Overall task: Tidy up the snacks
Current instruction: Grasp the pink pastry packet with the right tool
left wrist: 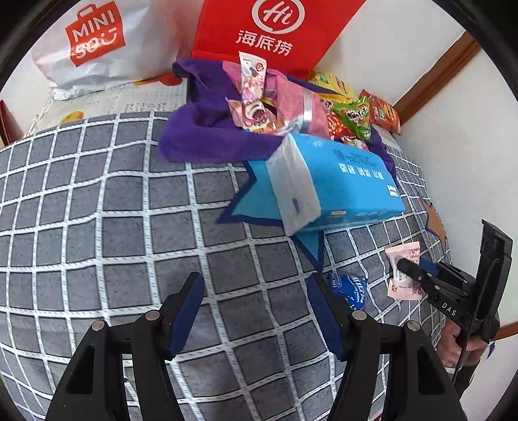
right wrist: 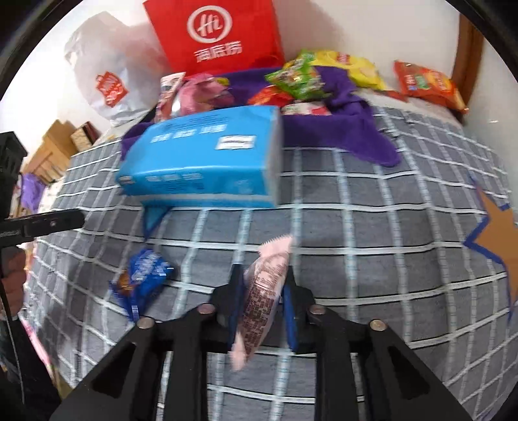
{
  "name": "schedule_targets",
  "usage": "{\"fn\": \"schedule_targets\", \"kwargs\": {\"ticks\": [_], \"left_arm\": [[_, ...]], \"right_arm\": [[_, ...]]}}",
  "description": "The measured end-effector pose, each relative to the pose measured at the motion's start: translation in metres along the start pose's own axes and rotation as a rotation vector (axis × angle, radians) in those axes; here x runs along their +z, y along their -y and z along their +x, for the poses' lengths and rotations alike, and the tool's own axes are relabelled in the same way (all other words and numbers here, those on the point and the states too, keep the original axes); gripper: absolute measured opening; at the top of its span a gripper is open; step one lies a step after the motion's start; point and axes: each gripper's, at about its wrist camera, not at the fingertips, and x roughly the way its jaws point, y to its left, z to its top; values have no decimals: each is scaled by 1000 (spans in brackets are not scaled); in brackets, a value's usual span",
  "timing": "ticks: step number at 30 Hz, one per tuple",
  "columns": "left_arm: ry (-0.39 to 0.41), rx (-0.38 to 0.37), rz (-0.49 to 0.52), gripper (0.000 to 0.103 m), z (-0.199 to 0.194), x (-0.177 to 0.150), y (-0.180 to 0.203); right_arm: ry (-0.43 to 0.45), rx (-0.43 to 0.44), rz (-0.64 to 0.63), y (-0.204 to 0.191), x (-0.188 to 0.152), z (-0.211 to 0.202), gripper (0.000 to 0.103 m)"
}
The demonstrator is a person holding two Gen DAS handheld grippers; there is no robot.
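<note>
My right gripper [right wrist: 264, 275] is shut on a pink snack packet [right wrist: 264, 291] and holds it above the grey checked cloth [right wrist: 356, 226]. In the left wrist view the right gripper [left wrist: 409, 270] and the pink packet [left wrist: 404, 272] show at the right. My left gripper [left wrist: 255, 285] is open and empty above the cloth. A blue snack packet [right wrist: 142, 275] lies on the cloth; it also shows in the left wrist view [left wrist: 351, 288], just right of my left gripper. A pile of snack packets [left wrist: 291, 103] lies on a purple towel [left wrist: 200, 129] at the back.
A blue tissue pack [left wrist: 336, 181] lies in front of the pile, also in the right wrist view [right wrist: 200, 158]. A red paper bag [left wrist: 268, 29] and a white Miniso bag [left wrist: 94, 42] stand at the back wall. Cardboard boxes [right wrist: 51, 152] are at the far left.
</note>
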Motion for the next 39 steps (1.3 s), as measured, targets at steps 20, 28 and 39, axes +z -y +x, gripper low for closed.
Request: {"fn": "schedule_targets", "kwargs": {"ticks": [20, 28, 39], "left_arm": [[-9, 5, 28, 64, 1, -12, 21], [-4, -1, 36, 64, -1, -15, 22], [-8, -1, 32, 64, 1, -18, 25]], "right_arm": [[8, -101, 122, -5, -37, -17, 58], [-10, 16, 246, 4, -20, -1, 66], [32, -59, 79, -17, 0, 24, 66]]}}
